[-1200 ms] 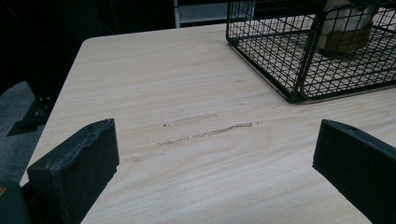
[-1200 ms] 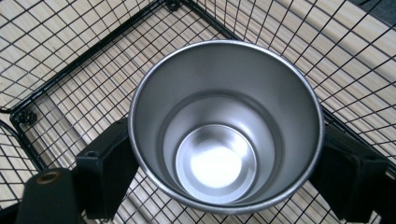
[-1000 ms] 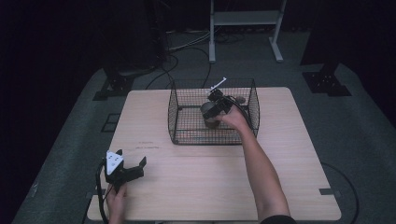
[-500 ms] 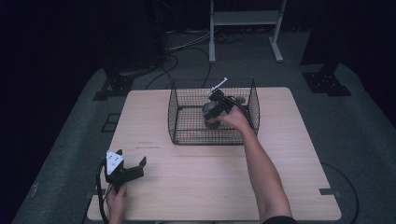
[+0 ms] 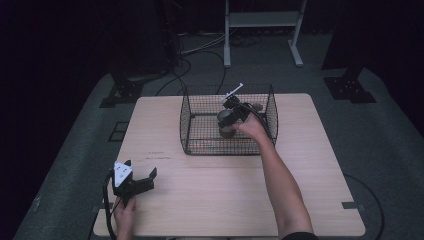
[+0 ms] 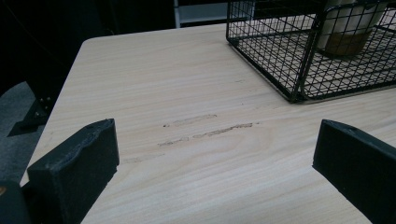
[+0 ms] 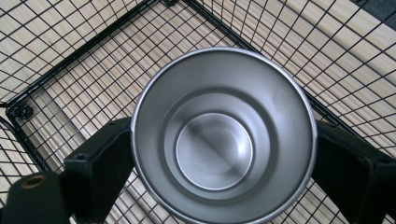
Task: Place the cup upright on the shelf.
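Now your right gripper (image 7: 219,154) pinches the round steel cup (image 7: 223,135) between its jaws, inside the black wire basket (image 5: 200,130).

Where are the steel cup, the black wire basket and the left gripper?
Round steel cup (image 7: 215,151), right gripper view, inner bottom.
Black wire basket (image 5: 187,127), high view, left wall.
Left gripper (image 5: 137,181), high view, between its open jaws.
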Demonstrator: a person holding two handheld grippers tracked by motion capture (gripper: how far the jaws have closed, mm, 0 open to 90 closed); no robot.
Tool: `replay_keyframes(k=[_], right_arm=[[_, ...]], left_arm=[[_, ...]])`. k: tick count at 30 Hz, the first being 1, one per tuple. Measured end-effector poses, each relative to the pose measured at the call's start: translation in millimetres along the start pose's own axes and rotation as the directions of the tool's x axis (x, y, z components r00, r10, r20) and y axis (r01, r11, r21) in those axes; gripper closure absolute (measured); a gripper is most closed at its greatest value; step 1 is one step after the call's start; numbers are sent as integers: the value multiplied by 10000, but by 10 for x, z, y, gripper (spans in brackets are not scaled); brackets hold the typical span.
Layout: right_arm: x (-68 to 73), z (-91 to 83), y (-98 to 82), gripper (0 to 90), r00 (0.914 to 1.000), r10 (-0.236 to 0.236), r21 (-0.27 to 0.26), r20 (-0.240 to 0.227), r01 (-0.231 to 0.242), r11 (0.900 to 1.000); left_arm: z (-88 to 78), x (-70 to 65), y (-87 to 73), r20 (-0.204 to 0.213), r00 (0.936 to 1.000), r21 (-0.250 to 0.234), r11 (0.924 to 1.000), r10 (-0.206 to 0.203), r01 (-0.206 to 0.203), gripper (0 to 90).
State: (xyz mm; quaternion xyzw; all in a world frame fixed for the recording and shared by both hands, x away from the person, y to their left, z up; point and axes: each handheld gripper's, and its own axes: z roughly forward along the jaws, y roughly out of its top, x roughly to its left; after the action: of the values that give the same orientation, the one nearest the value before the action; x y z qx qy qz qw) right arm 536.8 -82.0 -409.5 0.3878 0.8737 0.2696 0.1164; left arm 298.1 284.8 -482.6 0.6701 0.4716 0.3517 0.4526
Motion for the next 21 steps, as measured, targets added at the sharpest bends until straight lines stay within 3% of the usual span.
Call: replay_keyframes(k=[8,19,21], right_arm=[[-11,-60,13,108,9999,106,-293,-7,-106,9995],[-41,-292,24,114,9990,405,-1059,-188,-423,9935],[-34,-399,17,126,9984,505,-1345,-240,-533,9895]], left_arm=[[1,1,2,-12,10000,39,10000,39,-39,0],[5,-4,5,-26,10000,89,10000,30,-30,0],[9,-5,3,-36,10000,47,10000,27,-27,0]])
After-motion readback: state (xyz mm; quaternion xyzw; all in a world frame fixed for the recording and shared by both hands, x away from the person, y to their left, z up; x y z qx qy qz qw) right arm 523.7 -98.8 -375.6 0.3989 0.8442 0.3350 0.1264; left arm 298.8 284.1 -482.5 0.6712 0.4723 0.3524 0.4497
